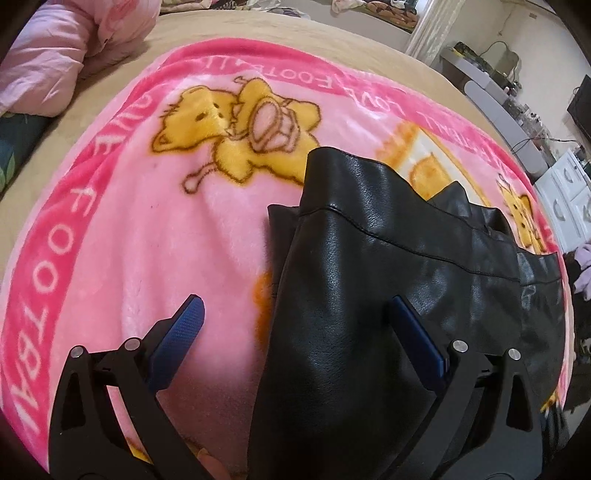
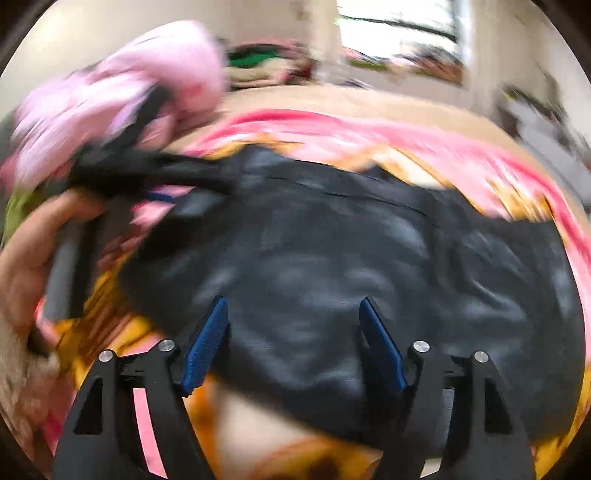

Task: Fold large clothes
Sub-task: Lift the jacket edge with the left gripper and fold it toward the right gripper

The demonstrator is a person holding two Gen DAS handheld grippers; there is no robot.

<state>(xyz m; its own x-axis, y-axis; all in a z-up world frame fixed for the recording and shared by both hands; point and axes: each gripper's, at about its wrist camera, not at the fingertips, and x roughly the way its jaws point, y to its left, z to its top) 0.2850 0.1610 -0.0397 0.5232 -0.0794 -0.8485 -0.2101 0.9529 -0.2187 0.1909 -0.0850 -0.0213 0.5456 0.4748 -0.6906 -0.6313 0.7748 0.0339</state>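
Observation:
A black leather garment [image 1: 369,277] lies partly folded on a pink blanket [image 1: 129,240] printed with yellow cats. My left gripper [image 1: 295,306] stands wide open low over the garment's left edge. One blue pad [image 1: 181,339] is over the blanket and the other [image 1: 417,339] is over the leather, with nothing pinched. The right wrist view is blurred. In it the garment [image 2: 332,258] spreads wide, and my right gripper [image 2: 292,306] is open just above its near edge, with nothing pressed between the pads.
The blanket covers a beige bed [image 1: 258,33]. A pink quilt [image 1: 55,55] is bunched at the far left corner. A person's hand [image 2: 26,258] holds the other tool at the left of the right wrist view. White drawers [image 1: 565,199] stand beyond the bed's right side.

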